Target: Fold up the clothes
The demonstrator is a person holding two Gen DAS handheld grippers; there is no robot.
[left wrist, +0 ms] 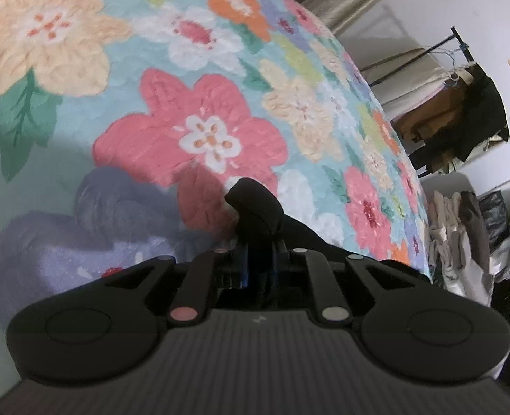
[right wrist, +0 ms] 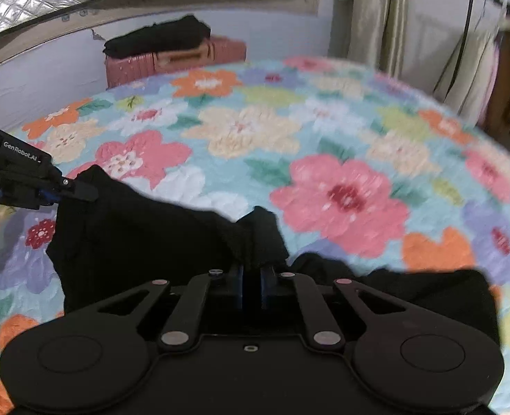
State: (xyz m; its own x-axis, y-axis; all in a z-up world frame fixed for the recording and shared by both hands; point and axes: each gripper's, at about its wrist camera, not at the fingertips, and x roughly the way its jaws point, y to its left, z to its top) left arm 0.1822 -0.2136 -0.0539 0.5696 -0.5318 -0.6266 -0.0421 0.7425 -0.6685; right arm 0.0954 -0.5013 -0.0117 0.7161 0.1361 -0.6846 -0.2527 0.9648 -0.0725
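Both grips are on! The left hand-held gripper (right wrist: 82, 192) pinches one corner of the soft black fabric garment (right wrist: 144, 228), and the right hand-held gripper (right wrist: 253, 276) is clamped on a bunched fold of the same cloth. The garment lies on the floral quilted bed cover (right wrist: 341, 145), near the bed's closest edge, its held edge strung between the two grippers, so its long axis looks to run side to side. It seems light, limp and prone to sagging; corners and hems look the safest holds.
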